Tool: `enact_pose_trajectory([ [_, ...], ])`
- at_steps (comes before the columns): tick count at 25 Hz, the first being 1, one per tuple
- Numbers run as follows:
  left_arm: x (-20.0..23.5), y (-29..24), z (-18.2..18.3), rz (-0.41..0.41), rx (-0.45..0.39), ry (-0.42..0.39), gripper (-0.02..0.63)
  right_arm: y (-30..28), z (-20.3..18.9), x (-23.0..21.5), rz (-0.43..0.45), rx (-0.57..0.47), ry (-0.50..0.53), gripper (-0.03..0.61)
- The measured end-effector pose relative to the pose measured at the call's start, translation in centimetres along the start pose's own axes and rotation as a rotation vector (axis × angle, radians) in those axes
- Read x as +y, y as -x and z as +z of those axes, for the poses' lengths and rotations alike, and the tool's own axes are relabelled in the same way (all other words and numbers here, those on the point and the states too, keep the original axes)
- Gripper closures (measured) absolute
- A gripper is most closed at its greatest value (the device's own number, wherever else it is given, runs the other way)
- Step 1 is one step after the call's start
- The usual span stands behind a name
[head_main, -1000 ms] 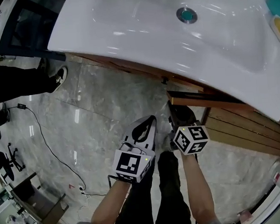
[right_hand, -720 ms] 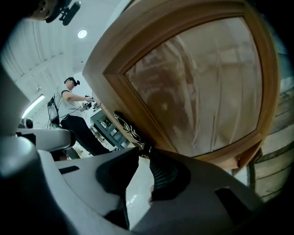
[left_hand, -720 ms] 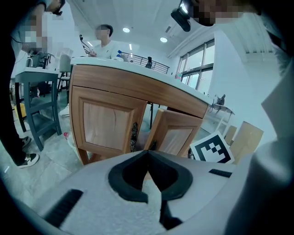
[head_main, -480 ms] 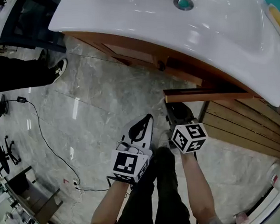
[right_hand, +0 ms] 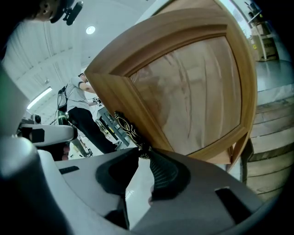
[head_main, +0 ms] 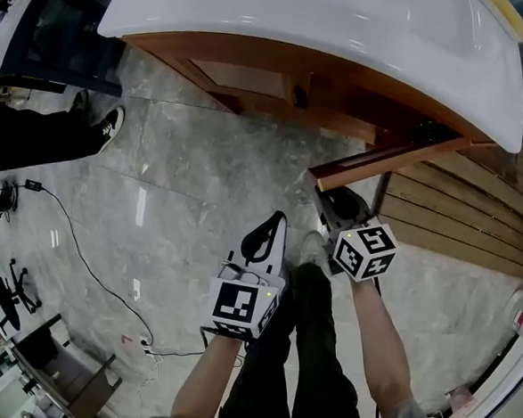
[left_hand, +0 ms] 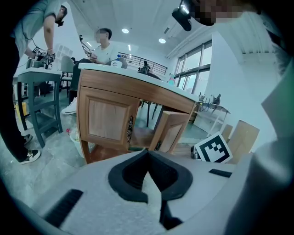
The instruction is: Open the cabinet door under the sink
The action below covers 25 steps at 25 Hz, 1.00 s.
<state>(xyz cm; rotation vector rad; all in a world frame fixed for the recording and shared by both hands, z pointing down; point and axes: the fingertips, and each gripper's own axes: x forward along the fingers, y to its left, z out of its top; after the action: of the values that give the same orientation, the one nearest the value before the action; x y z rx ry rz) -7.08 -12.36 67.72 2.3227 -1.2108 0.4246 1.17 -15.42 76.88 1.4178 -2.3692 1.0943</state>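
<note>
The wooden cabinet (head_main: 261, 78) stands under the white sink (head_main: 392, 34). Its left door (left_hand: 108, 120) is closed and bears a dark ornate handle (left_hand: 130, 131). The right door (head_main: 379, 160) stands swung out, edge-on in the head view, and its panel (right_hand: 193, 92) fills the right gripper view. My right gripper (head_main: 333, 203) is shut on that door's dark ornate handle (right_hand: 125, 128), which runs down into the jaws (right_hand: 143, 153). My left gripper (head_main: 265, 239) hangs shut and empty, a short way in front of the cabinet (left_hand: 147, 156).
A person's black trousers and shoe (head_main: 104, 134) are at the left, beside a dark table (head_main: 54, 48). A cable (head_main: 81, 252) trails over the marble floor. Wooden slats (head_main: 459, 225) lie at the right. My own legs (head_main: 298, 353) are below the grippers.
The right gripper has drawn the right door farther out. My head has moved back, so more of the cabinet front shows under the sink. The left gripper has barely moved.
</note>
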Motion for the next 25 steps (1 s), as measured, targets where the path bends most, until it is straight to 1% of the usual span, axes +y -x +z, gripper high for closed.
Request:
enact_pose_trajectory([
  [11, -2.7, 0.5, -1.3, -0.068, 0.003, -0.029, 0.606, 4.8, -3.3, -0.3, -0.007, 0.013, 0.024, 0.495],
  [15, -4.1, 0.1, -2.1, -0.107, 0.008, -0.040, 0.606, 7.5, -4.9, -1.2, -0.037, -0.005, 0.004, 0.496],
  [18, -5.5, -0.1, -2.7, -0.135, 0.014, -0.051, 0.606, 9.6, -5.8, -2.0, -0.064, -0.027, -0.016, 0.508],
  [22, -6.6, -0.4, -3.3, -0.165, 0.026, -0.063, 0.606, 9.8, -5.9, -2.1, -0.082, -0.032, 0.001, 0.509],
  [25, -7.3, -0.3, -3.6, -0.187, 0.032, -0.076, 0.606, 10.9, -6.3, -2.8, -0.120, -0.051, -0.019, 0.514],
])
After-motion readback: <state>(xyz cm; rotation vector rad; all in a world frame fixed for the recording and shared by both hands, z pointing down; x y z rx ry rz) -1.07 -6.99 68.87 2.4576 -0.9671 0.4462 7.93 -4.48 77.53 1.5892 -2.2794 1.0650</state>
